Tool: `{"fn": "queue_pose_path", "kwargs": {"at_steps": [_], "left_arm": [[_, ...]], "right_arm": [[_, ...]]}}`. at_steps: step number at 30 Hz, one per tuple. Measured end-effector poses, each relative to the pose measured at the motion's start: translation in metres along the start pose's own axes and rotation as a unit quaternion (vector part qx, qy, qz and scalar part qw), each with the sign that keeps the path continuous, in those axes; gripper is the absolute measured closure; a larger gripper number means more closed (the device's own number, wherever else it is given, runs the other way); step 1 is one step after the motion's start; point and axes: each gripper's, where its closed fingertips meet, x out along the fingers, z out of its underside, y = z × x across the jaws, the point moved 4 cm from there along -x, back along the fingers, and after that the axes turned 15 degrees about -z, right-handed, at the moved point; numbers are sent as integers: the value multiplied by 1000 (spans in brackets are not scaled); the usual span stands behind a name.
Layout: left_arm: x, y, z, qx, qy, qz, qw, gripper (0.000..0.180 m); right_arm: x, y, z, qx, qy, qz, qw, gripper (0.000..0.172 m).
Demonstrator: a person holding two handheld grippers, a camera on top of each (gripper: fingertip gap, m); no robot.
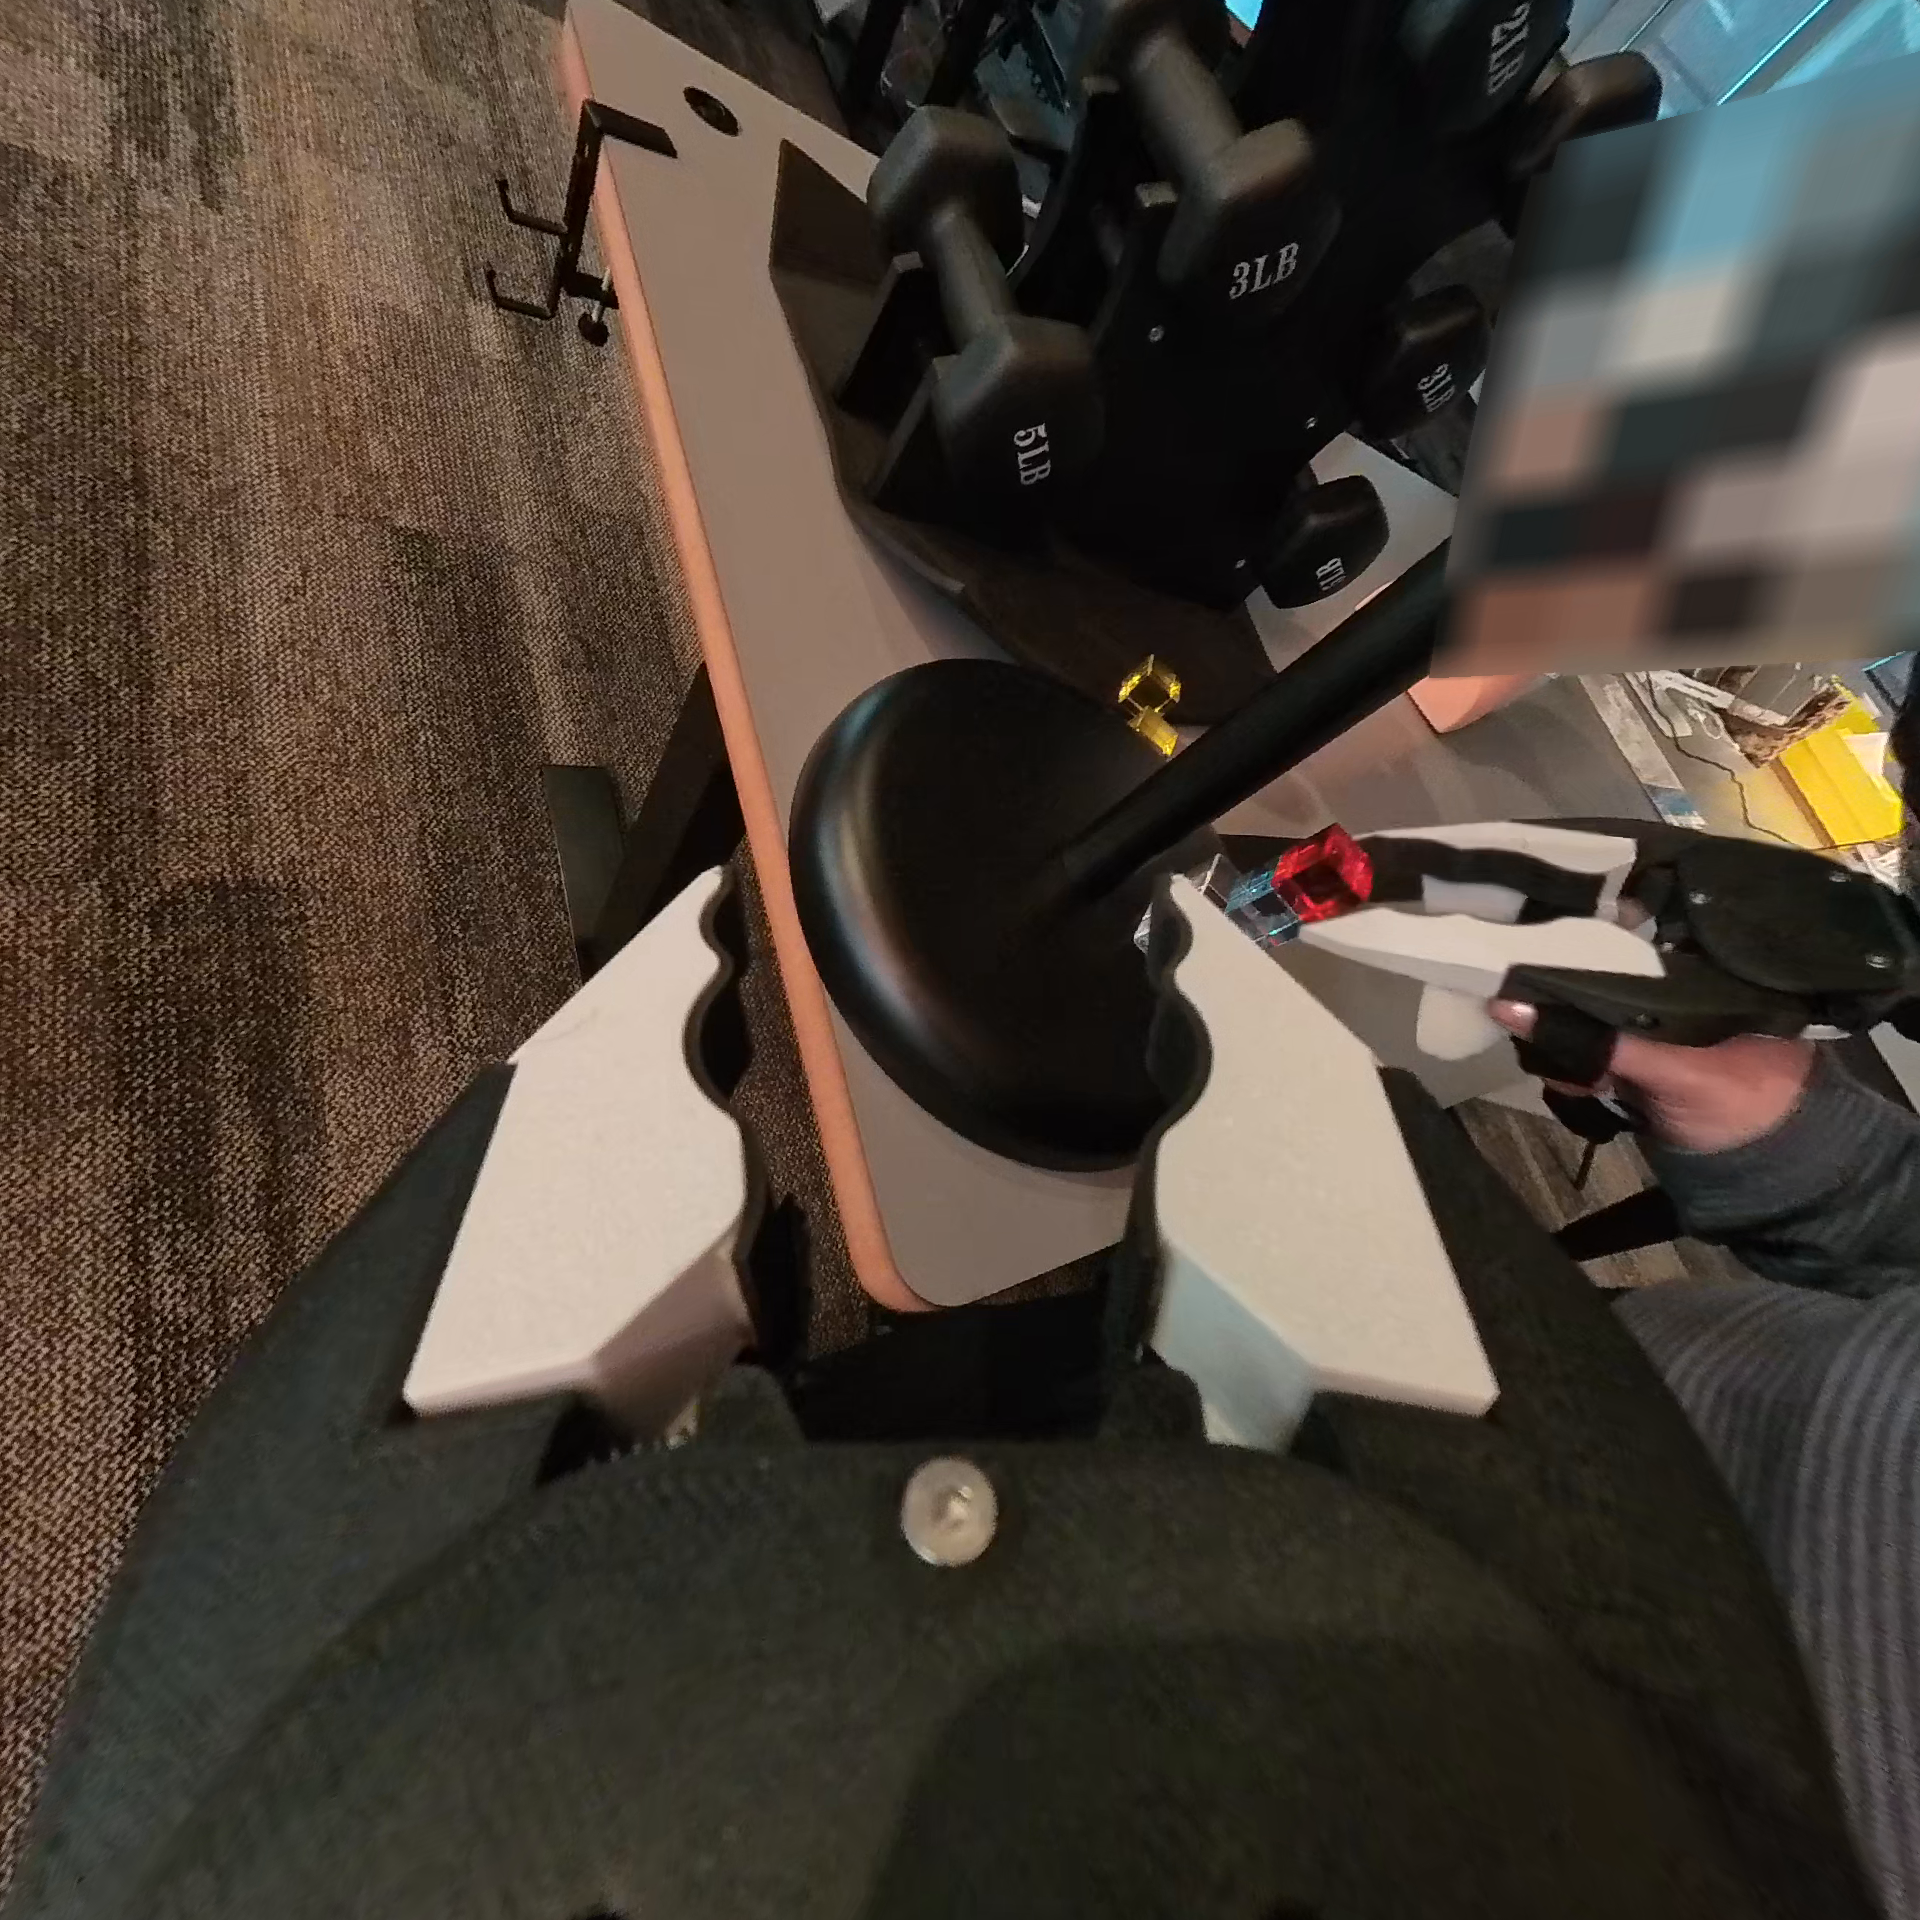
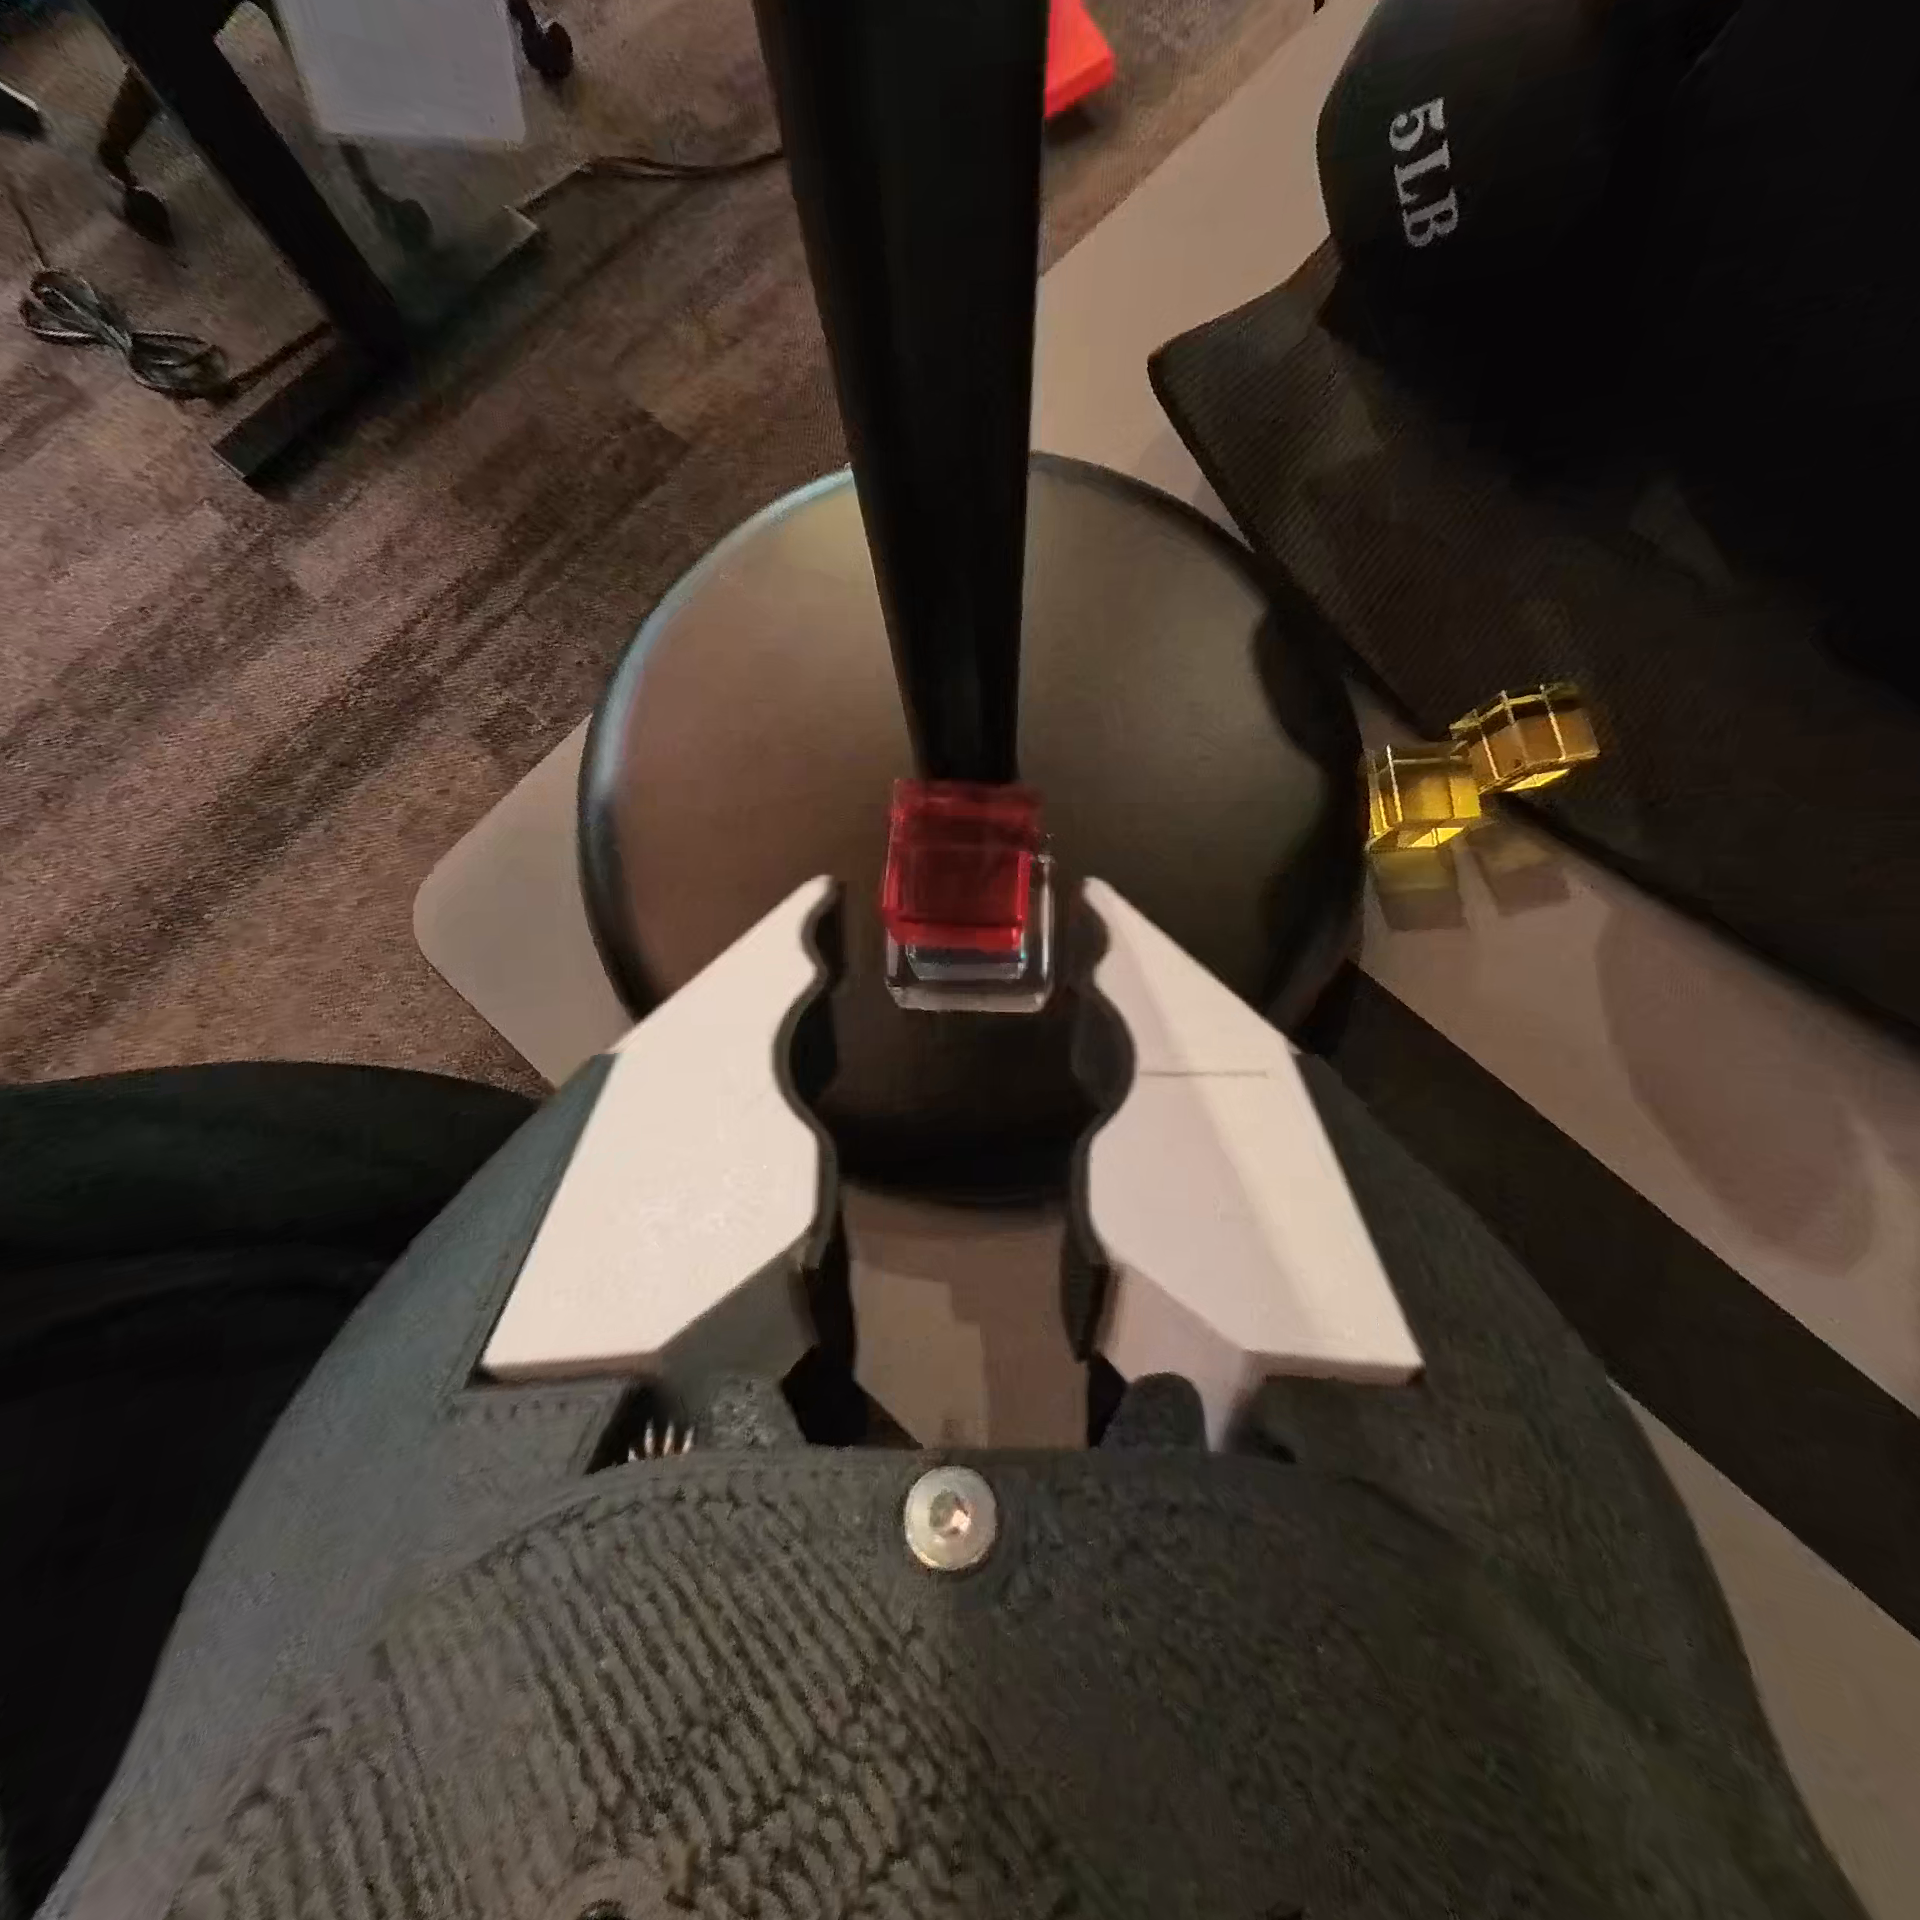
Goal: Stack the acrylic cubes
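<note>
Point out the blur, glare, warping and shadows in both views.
Left wrist view: a mosaic patch covers the upper right; the table edge bows from wide-angle warping; soft sheen on the black round base. Right wrist view: the red cube and the pole look slightly smeared; the yellow cubes cast faint shadows on the table; dim, warm light.

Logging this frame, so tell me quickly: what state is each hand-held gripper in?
Left hand-held gripper: open, holding nothing, straddling the black round base.
Right hand-held gripper: open; the red cube sits between its fingers, gaps both sides.
</note>
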Motion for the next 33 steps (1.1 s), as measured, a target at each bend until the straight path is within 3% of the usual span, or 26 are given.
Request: {"fn": "queue_pose_path", "kwargs": {"at_steps": [4, 6, 8, 10, 13, 16, 20, 27, 33], "left_arm": [[0, -1, 0, -1, 1, -2, 1000, 103], [-1, -4, -1, -4, 3, -5, 1000, 103], [-1, -6, -1, -7, 5, -7, 1000, 103], [-1, -8, -1, -9, 4, -8, 1000, 103], [2, -7, -1, -9, 3, -6, 1000, 103], [4, -4, -1, -7, 1, -2, 1000, 103], [4, -4, 0, -6, -2, -4, 1000, 103], [4, -5, 3, -7, -7, -7, 1000, 103], [3, -9, 0, -13, -1, -9, 1000, 103]], "right_arm": [[-21, 3, -13, -4, 89, -2, 996, 97], [-42, 18, -23, -10, 165, 19, 986, 98], [-50, 46, -23, 15, 195, 48, 979, 101], [-37, 80, -7, 63, 151, 74, 984, 104], [-2, 112, 17, 123, 84, 74, 986, 124], [23, 130, 21, 152, 83, 82, 982, 129], [47, 144, 20, 216, 79, 84, 970, 119], [57, 159, 15, 211, 31, 136, 968, 129], [32, 171, 45, 225, 11, 163, 961, 131]]}}
